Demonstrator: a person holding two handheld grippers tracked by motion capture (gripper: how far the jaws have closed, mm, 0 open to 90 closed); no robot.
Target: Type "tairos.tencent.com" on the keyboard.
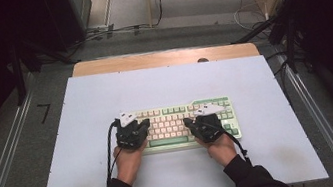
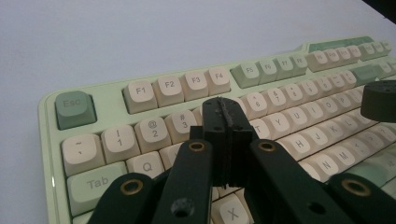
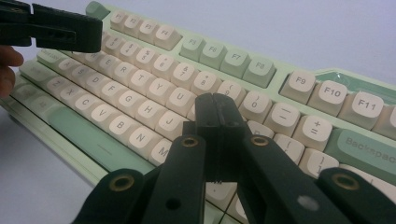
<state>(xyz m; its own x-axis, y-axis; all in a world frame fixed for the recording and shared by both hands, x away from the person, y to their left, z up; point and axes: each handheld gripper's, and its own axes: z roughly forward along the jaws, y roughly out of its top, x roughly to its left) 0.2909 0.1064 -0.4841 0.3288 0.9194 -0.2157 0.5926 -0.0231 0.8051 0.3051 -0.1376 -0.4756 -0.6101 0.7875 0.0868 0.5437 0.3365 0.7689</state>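
hovering over the keyboard [image 1: 184, 121] now, both grippers poised above the keys. keyboard lies near the middle of the table [image 1: 87, 151], a little toward the near edge. left gripper [image 2: 225, 122] has its jaws pressed together, empty, tips over the number row by the 4. right gripper [image 3: 217, 116] likewise closed on nothing, above the keys near the 9.
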